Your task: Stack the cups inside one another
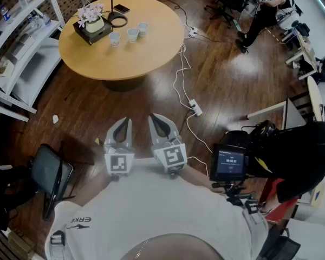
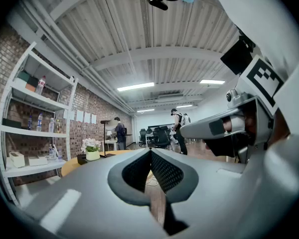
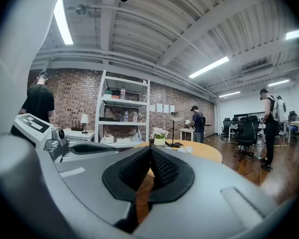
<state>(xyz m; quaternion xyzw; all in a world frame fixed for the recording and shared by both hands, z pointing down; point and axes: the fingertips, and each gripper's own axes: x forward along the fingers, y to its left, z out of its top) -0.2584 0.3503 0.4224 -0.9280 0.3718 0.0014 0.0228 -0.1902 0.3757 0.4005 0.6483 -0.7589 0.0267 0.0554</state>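
left gripper (image 1: 123, 124) and right gripper (image 1: 156, 121), jaws pressed together and empty, hover well short of the round table (image 1: 146, 58) bearing three unstacked cups (image 1: 132, 34).

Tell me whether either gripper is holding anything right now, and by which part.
Nothing is held. The left gripper and right gripper are both shut and empty, far from the three cups on the round table.

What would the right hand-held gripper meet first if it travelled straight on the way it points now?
Probably the round wooden table: the right hand-held gripper aims at its near edge, with only open floor between. Height is hard to judge, so it might pass beneath.
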